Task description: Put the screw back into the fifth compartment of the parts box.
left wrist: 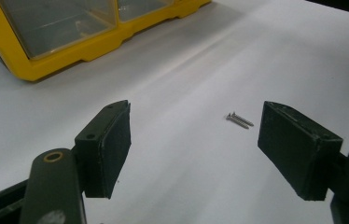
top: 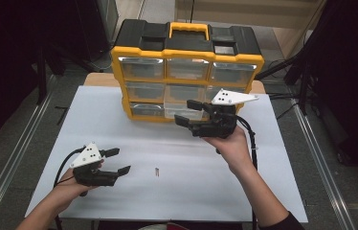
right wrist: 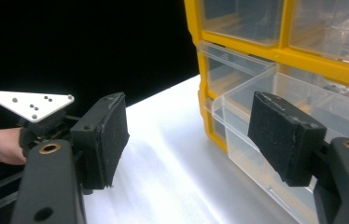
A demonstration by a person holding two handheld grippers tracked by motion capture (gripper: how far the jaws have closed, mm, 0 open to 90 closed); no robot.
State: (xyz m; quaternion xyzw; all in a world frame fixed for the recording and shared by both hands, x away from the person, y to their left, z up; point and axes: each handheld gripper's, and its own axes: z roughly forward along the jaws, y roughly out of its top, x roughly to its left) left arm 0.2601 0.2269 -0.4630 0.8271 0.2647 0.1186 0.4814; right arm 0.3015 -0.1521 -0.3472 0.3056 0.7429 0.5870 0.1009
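Observation:
A yellow and black organiser (top: 186,48) with clear drawers stands at the back of the white table (top: 119,124). Its bottom middle drawer (top: 177,113) is pulled out a little. My right gripper (top: 183,111) hovers just in front of that drawer, open, with nothing between its jaws. In the right gripper view the drawer's front (right wrist: 235,140) lies beside the right pad (right wrist: 284,135). Two small screws (top: 157,171) lie on the table near the front. My left gripper (top: 123,160) rests open to their left. In the left gripper view the screws (left wrist: 239,120) lie ahead of the open jaws.
The table's front edge (top: 167,219) runs just behind both forearms. Dark floor and metal rails (top: 19,158) flank the table. The organiser's yellow base (left wrist: 70,51) lies ahead and to the left of my left gripper.

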